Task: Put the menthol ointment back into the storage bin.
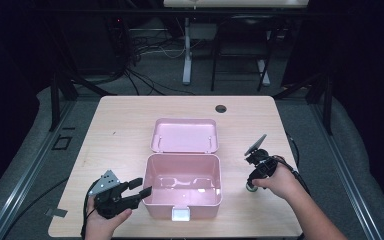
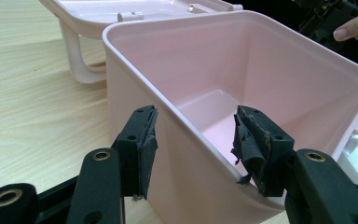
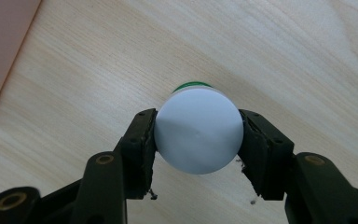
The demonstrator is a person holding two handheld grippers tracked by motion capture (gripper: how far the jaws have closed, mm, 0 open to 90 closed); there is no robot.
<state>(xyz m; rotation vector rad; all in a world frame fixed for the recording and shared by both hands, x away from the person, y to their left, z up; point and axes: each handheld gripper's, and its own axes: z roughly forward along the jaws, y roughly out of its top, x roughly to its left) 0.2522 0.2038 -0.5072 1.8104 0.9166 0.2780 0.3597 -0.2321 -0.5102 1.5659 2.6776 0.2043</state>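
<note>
1. My right gripper (image 3: 196, 140) – jaws closed against the white-capped green bottle (image 3: 198, 133), upright on the table (image 3: 284, 56) right of the pink box (image 1: 182, 187);
2. My left gripper (image 2: 193, 149) – jaws apart, straddling the box's wall, gripping nothing.

My left gripper (image 1: 139, 191) sits level, jaws spread wide; my right gripper (image 1: 251, 187) (pointing steeply down) is clamped.

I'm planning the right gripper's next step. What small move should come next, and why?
Probably lift the white-capped green container straight up: the right gripper has its jaws against the cap's sides while it stands on the table, right of the open pink box, whose left wall the open left gripper straddles.
</note>
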